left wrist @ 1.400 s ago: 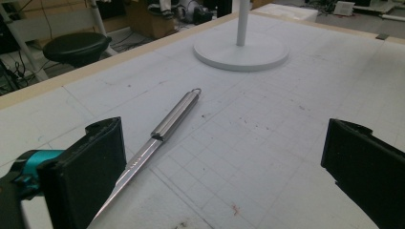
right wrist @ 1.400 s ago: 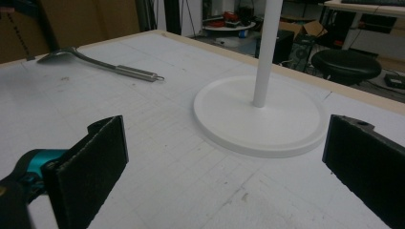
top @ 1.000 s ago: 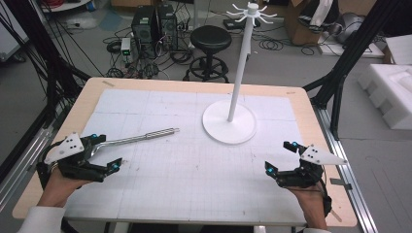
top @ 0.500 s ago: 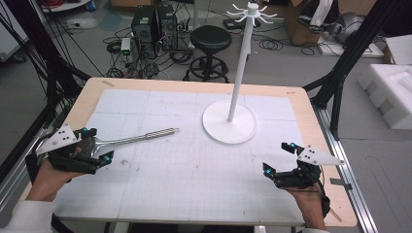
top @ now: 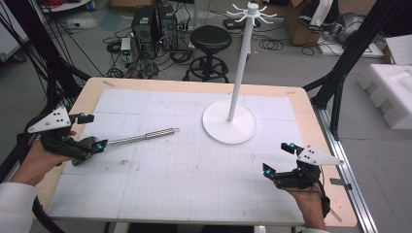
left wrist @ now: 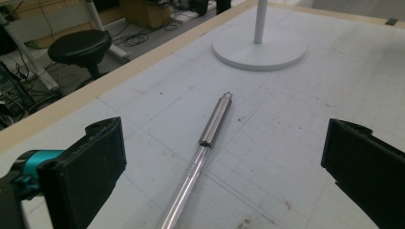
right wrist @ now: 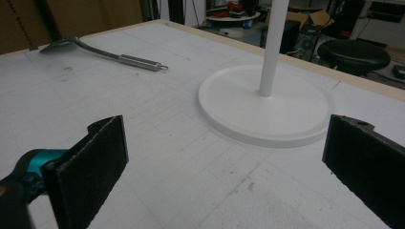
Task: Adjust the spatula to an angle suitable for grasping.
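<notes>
A long metal utensil (top: 143, 136) lies on the white mat left of centre, its steel handle (left wrist: 215, 119) pointing toward the stand. Its flat head (right wrist: 56, 44) rests at the table's left. In the high view that head end is hidden beneath my left gripper (top: 94, 132). That gripper hovers open over the utensil's shaft, with the shaft running between its jaws in the left gripper view (left wrist: 229, 148). My right gripper (top: 277, 158) is open and holds nothing near the front right, facing the stand's round base (right wrist: 267, 105).
A white stand (top: 229, 127) with a tall pole and a crown of hooks (top: 250, 9) rises at the back centre-right. The wooden table edge (top: 194, 86) borders the mat. A black stool (top: 210, 41), cables and computer boxes sit on the floor beyond.
My left gripper has drawn left and slightly farther back along the utensil toward its head. The right gripper has hardly moved. The utensil lies where it was.
</notes>
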Available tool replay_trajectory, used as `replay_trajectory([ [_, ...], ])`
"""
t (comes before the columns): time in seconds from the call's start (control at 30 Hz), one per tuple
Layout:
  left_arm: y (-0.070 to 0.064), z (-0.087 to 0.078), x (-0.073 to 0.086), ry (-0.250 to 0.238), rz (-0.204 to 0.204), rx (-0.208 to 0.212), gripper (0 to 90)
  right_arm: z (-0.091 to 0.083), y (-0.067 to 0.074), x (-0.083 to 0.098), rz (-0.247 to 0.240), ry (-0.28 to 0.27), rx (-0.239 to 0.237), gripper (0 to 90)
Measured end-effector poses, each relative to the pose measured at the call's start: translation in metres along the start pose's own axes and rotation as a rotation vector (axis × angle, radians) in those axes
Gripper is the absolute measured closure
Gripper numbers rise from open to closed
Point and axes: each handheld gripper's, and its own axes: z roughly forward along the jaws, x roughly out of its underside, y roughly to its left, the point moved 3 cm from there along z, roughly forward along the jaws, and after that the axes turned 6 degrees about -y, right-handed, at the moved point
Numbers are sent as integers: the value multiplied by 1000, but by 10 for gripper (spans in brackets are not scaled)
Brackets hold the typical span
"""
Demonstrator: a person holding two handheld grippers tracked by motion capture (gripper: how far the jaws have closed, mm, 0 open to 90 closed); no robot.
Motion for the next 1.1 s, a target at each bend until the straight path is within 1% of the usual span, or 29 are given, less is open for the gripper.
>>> replay_trajectory([
  [0.07,4,2,-6,13,6,24,18,0,0,0,-1,0,-2,7],
  [0.13,5,5,-12,40,47,71,19,0,1,-1,0,0,-2,7],
  [0.17,6,6,-15,61,68,82,19,0,1,-1,-3,0,-2,7],
  [0.2,7,7,-17,79,80,84,19,0,1,-1,-3,0,-2,7],
  [0.23,8,10,-21,101,94,95,19,0,1,-1,0,1,-2,7],
  [0.27,9,11,-23,117,97,103,19,0,1,0,2,-1,-3,7],
  [0.37,12,18,-30,183,125,152,19,0,1,0,0,0,-4,7],
  [0.4,13,22,-32,225,143,171,19,0,1,-1,-1,0,-4,7],
  [0.43,13,24,-33,239,146,183,19,0,1,-1,-1,0,-4,7],
  [0.47,13,27,-35,264,153,198,19,0,1,-1,-1,0,-5,7],
  [0.5,13,31,-37,287,168,210,19,-1,1,-1,1,0,-5,7],
  [0.6,13,41,-41,341,200,240,19,-1,1,-1,-1,2,-6,7],
  [0.67,13,47,-43,365,215,246,19,-1,1,-1,-1,2,-6,7],
  [0.7,14,53,-44,384,220,263,19,-1,1,-1,2,2,-7,7],
  [0.73,14,53,-44,384,220,263,19,-1,1,-1,2,2,-7,7],
  [0.77,14,56,-45,395,218,275,19,-1,1,-1,2,2,-8,7],
  [0.87,16,65,-43,438,226,315,19,-1,1,-1,-2,0,-4,7],
  [0.93,18,72,-43,480,234,339,20,-1,0,0,-3,3,-2,7],
  [0.97,18,74,-42,471,233,356,19,-2,0,0,-2,4,-2,7],
  [1.0,18,77,-42,473,239,368,19,-2,0,0,-2,4,-2,7],
  [1.07,19,83,-37,498,243,369,19,-2,0,1,0,7,-4,7],
  [1.1,20,85,-34,521,261,370,19,-2,0,1,-1,7,-4,7],
])
